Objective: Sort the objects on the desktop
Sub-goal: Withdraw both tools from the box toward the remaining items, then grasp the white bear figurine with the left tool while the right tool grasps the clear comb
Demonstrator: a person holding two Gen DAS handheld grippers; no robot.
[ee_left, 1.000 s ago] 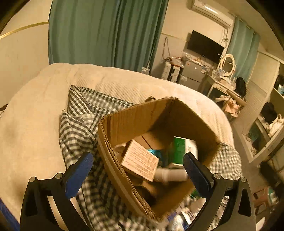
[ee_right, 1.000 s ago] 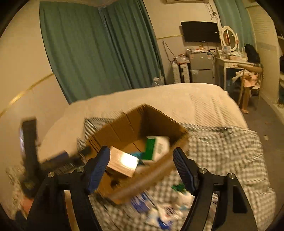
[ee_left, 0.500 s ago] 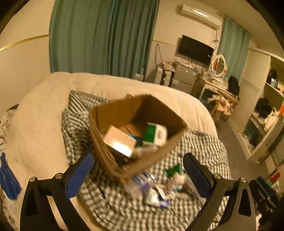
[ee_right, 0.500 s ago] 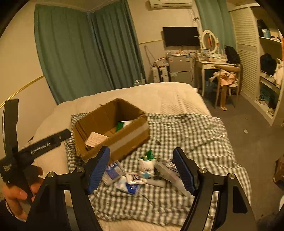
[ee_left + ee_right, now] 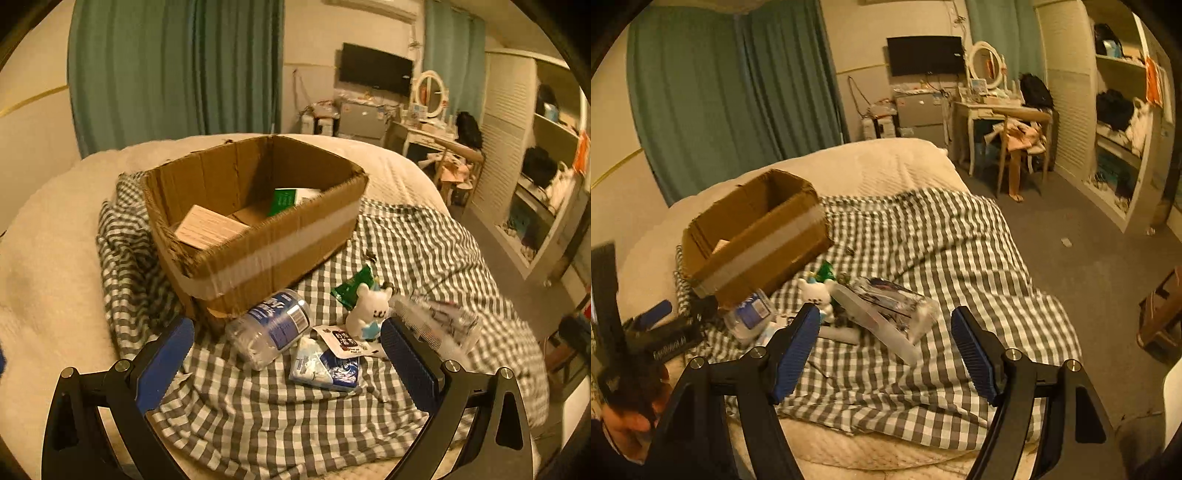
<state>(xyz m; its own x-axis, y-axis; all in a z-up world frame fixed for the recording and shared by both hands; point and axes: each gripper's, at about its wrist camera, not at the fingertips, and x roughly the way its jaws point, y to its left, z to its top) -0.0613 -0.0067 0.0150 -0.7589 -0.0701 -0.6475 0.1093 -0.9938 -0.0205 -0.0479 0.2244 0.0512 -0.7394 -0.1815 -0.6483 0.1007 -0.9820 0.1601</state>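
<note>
A taped cardboard box [image 5: 258,236] [image 5: 753,240] sits on a checked cloth [image 5: 406,251] [image 5: 942,258] on the bed; a tan box [image 5: 208,227] and a green-and-white box [image 5: 286,199] lie inside. In front of it lie a clear plastic jar with a blue label [image 5: 271,328] [image 5: 750,310], a white bear figure [image 5: 369,310] [image 5: 816,291], a green packet [image 5: 352,284], a blue-and-white pack [image 5: 325,365] and a clear flat case [image 5: 882,314]. My left gripper [image 5: 286,362] hangs open over the jar and packs. My right gripper [image 5: 884,347] stands open above the clear case.
The cream bed cover [image 5: 48,280] surrounds the cloth. A hand [image 5: 631,391] holds the other gripper [image 5: 661,332] at the left in the right wrist view. Grey floor [image 5: 1089,258], a desk with a chair [image 5: 1015,136] and open shelves [image 5: 1119,122] lie to the right.
Both grippers have pulled back and away from the box. The loose items in front of the box have come into view. Both stay open.
</note>
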